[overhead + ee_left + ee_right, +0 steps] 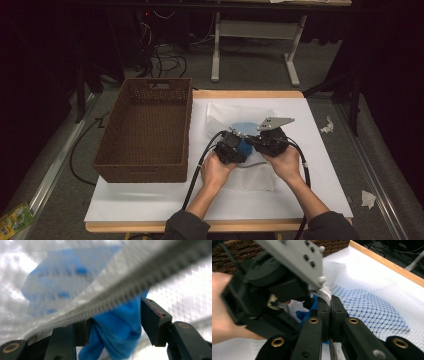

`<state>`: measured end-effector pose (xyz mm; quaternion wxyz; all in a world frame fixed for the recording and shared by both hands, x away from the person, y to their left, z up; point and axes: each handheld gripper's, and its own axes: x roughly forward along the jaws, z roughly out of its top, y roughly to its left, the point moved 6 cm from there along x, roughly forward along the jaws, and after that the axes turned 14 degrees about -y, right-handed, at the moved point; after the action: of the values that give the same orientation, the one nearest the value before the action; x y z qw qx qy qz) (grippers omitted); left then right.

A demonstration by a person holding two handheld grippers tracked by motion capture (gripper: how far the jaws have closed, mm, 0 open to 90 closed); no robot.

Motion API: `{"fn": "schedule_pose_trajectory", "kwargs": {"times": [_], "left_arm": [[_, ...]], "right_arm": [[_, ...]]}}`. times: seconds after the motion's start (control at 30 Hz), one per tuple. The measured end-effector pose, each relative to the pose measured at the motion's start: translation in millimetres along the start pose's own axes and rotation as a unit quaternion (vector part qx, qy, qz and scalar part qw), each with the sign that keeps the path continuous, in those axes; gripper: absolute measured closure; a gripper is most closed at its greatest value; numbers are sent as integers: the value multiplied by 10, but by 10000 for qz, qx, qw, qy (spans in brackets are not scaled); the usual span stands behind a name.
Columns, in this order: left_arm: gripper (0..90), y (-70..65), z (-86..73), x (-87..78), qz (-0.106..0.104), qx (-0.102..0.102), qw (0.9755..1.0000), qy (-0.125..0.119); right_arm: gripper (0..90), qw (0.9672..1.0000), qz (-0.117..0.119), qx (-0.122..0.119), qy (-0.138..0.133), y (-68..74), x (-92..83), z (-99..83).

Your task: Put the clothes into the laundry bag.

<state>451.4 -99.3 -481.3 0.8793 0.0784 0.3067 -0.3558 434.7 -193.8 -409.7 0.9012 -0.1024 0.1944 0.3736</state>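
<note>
Mesh bag (372,302) (zipper edge) pinched in right hand-held gripper (331,312); left hand-held gripper (113,322) grips blue cloth (117,332).

From above we get a dim scene: the room is near black and the white table sheet (310,165) is brightest. Our left gripper view is soft, the mesh bag (175,297) washed out (probably backlit). The near grey plate (294,257) blurs.

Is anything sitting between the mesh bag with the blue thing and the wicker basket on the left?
Nothing visible does. The mesh bag lies on the white board to the right of the wicker basket, with bare board between them. The right hand-held gripper is shut on the bag's zipper edge; the left hand-held gripper straddles blue cloth.
</note>
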Motion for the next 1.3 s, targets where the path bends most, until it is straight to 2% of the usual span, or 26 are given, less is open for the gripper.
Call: {"fn": "schedule_pose_trajectory", "kwargs": {"times": [0.2,0.37,0.43,0.5,0.57,0.63,0.77,1.0,1.17,1.3], "left_arm": [[574,14,-116,-37,-67,74,9996,271],[682,8,-153,-9,-143,18,9991,392],[739,18,-158,6,-73,-41,9991,405],[782,31,-150,20,-65,-159,9992,351],[807,38,-123,21,64,-71,9998,146],[816,32,-78,0,86,-54,9999,-79],[819,28,39,-33,170,-82,9988,-461],[818,85,147,98,353,-326,9972,-580],[807,143,131,212,567,-522,9952,-608],[786,131,68,301,623,-406,9962,-462]], "right_arm": [[892,10000,6,-8,12,5,20,-6],[892,10000,-7,5,26,-2,8,-7],[892,10000,-6,22,11,-5,-2,-6],[892,10000,-10,6,-7,-12,-8,-3],[892,10000,-3,16,12,-15,-15,-4],[892,10000,-10,31,-21,-17,-20,1],[892,10000,14,-10,-64,-23,-43,24],[892,10000,34,-2,-91,6,-60,52],[892,10000,39,8,-56,3,-57,41],[892,10000,42,-12,-8,-6,-59,24]]}}
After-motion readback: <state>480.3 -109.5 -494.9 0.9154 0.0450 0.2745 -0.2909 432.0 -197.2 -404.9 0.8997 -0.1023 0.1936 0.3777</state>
